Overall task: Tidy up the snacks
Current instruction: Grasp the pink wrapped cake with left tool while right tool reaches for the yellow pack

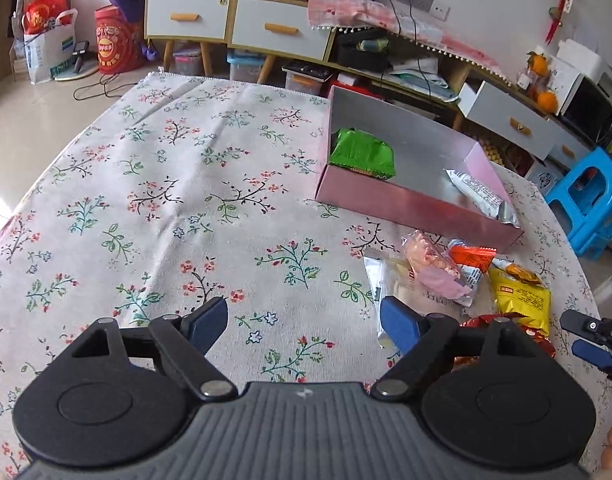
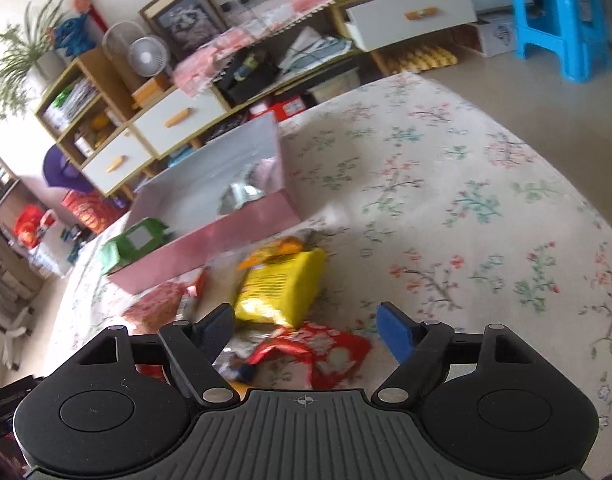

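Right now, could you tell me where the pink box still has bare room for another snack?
The pink box is bare between the green packet and the silver packet. The pile in front, around the yellow bag, is crowded.

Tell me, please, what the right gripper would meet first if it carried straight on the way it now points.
Most likely the red snack packet lying between the open right gripper fingers, with the yellow packet just beyond it; depth is hard to judge in this blurred view.
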Tool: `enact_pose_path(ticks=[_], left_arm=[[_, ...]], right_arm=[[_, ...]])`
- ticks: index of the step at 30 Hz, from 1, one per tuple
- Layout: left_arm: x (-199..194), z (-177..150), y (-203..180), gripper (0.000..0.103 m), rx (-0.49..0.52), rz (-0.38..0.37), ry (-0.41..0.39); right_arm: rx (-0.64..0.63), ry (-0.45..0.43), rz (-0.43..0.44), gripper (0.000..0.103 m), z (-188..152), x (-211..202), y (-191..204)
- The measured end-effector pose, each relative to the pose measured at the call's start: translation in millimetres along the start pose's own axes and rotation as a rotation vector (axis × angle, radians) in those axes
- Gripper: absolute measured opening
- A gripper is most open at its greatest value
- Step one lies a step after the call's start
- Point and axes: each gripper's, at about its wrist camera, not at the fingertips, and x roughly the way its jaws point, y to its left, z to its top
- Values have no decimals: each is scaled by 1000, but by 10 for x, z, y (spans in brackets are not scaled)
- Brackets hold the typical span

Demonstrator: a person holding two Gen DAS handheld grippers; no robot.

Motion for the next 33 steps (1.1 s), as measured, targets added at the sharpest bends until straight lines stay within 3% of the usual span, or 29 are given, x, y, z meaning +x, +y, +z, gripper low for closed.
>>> enact_pose_path(ticks=[7,14,27,32,33], left_arm=[[134,-40,-77,81,-4,-54,31],[202,3,-256,76,71,-81,7],[225,237,-585,79,155,-141,-43],[431,299,-780,80,207,-190,9],[496,293,-821,75,225,-194,30]], right_arm=[[44,-5,27,79,-15,117,-102],[50,-20,51,80,0,187,-122],[91,-18,105,79,102,346,-152],[78,-30,137,79,162,385,-84],[69,-29,130,79,168,408,-65]])
